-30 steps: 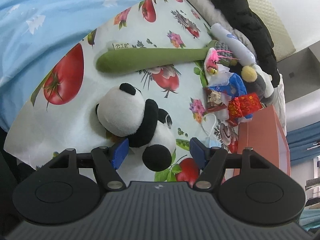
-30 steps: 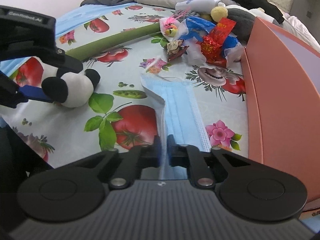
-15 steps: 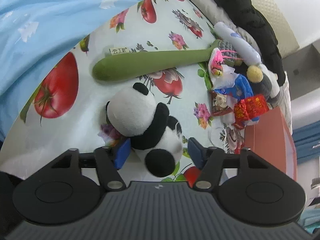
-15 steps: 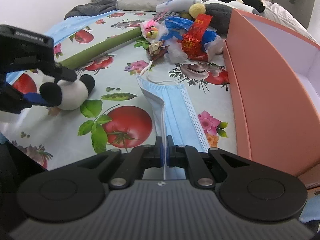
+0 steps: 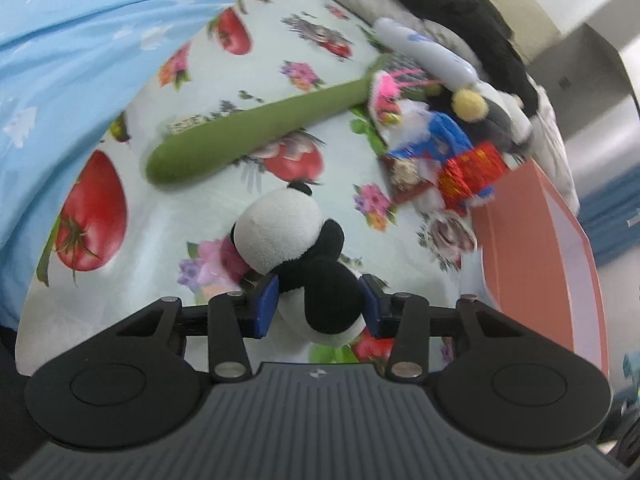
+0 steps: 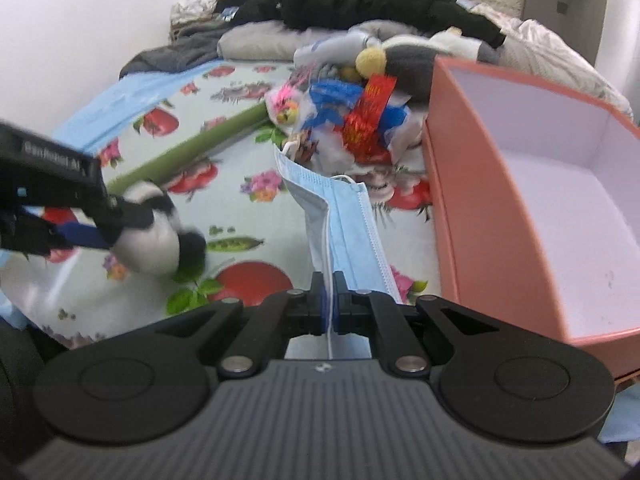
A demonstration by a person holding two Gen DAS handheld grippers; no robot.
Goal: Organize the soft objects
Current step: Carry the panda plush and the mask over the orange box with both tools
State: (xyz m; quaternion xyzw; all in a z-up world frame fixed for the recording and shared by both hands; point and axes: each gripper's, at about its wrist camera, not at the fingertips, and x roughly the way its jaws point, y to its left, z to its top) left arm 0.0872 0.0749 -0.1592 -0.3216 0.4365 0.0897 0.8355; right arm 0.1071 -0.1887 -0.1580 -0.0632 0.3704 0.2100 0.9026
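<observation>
The left gripper (image 5: 318, 304) has its two blue-tipped fingers (image 5: 266, 300) pressed in on the dark, squashy middle of the small black-and-white plush panda (image 5: 296, 248), so the toy is held tight and looks ready to be carried. The panda's round white head sticks out in front of the fingers, above the bed's tomato-and-flower printed sheet (image 5: 240, 80); I cannot tell if it touches the sheet. The right gripper (image 6: 329, 300) has its fingers squeezed almost fully together on the edge of the light blue pleated face mask (image 6: 340, 224). The mask is thin and floppy, so a tight pinch makes sense, and most of it hangs forward and droops toward the sheet. The open salmon-pink cardboard box (image 6: 492, 216) sits just beside the right gripper with its pale inside showing, so it looks like the place where soft things should go. The left gripper reaches in low from the left side, pointing across the bed. The right gripper is higher and points straight along the bed, close to the box wall. Behind them lie a long green plush stick (image 5: 256, 132) and a messy pile of little toys and shiny wrappers (image 6: 352, 116), not yet tidied.
</observation>
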